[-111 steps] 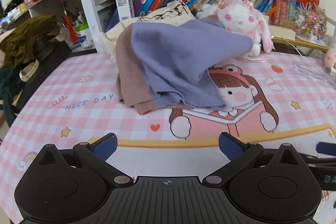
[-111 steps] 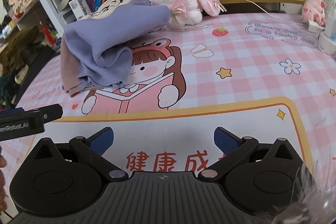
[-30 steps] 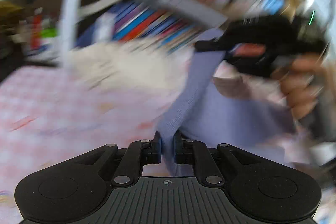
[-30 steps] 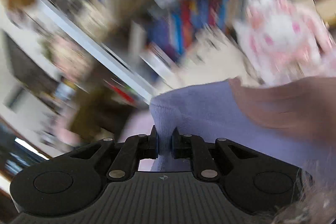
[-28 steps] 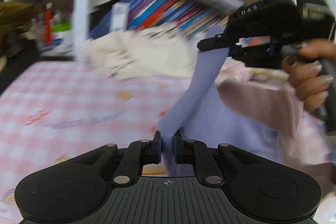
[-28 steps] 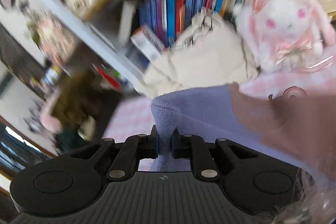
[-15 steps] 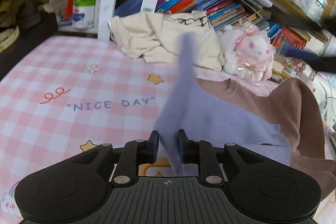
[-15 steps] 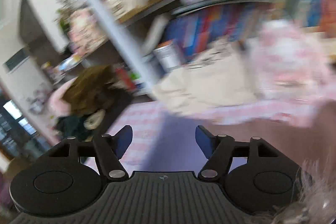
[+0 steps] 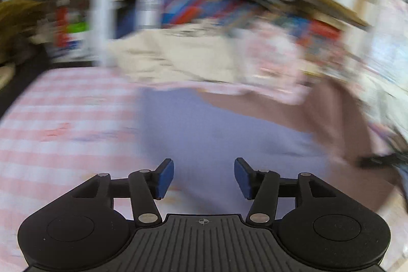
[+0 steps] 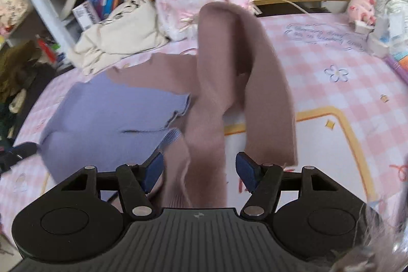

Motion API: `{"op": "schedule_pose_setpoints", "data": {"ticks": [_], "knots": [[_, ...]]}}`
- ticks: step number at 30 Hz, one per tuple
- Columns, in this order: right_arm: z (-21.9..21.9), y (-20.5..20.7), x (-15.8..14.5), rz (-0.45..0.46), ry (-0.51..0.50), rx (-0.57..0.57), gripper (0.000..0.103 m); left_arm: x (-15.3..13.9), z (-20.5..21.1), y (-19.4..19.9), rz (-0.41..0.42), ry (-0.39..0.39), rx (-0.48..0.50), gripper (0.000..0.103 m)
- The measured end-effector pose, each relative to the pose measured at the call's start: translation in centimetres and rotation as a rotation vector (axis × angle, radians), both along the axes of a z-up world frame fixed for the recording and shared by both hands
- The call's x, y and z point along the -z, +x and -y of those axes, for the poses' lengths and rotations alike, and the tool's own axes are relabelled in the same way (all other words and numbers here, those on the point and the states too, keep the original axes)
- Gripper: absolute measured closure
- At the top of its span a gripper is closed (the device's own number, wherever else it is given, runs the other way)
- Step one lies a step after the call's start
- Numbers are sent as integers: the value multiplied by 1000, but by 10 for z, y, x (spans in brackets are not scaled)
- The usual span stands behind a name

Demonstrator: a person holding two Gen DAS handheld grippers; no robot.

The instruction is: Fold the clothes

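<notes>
Both grippers stand with jaws apart, holding nothing: the right gripper (image 10: 199,170) straddles a brown sleeve (image 10: 204,144), the left gripper (image 9: 204,177) hovers over the purple panel (image 9: 216,134). The sweater (image 10: 114,111), purple and brown, lies spread on the pink mat (image 10: 344,93), one sleeve humped up and trailing toward the right gripper. By the look of it, flattening is in hand; the next move calls for laying that sleeve straight. Blur smears the left view, and the near hem is hidden behind the grippers.
</notes>
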State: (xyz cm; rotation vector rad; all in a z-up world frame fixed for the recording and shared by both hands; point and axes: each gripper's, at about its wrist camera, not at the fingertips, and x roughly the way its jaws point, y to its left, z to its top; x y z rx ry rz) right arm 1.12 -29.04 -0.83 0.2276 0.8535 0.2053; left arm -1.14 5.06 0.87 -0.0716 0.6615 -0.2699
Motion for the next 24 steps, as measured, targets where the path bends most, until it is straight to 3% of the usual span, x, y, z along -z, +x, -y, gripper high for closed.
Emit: {"op": "schedule_pose_setpoints", "data": {"ticks": [3, 10, 13, 17, 19, 20, 21, 24], "knots": [[7, 2, 2, 3, 28, 4, 41, 3, 39, -3, 34, 70, 74, 49], [16, -5, 15, -43, 141, 39, 44, 9, 89, -9, 20, 154, 315, 43], [24, -2, 17, -43, 188, 80, 47, 22, 118, -13, 11, 267, 396, 44], [27, 2, 15, -36, 192, 92, 47, 45, 138, -11, 26, 411, 407, 44], [27, 2, 15, -30, 194, 98, 47, 49, 134, -12, 48, 407, 402, 67], [27, 2, 15, -27, 195, 100, 47, 48, 130, -11, 43, 385, 397, 85], [28, 2, 15, -24, 197, 102, 47, 44, 123, -13, 54, 366, 380, 93], [29, 5, 16, -23, 195, 104, 47, 18, 95, -30, 128, 320, 315, 97]]}}
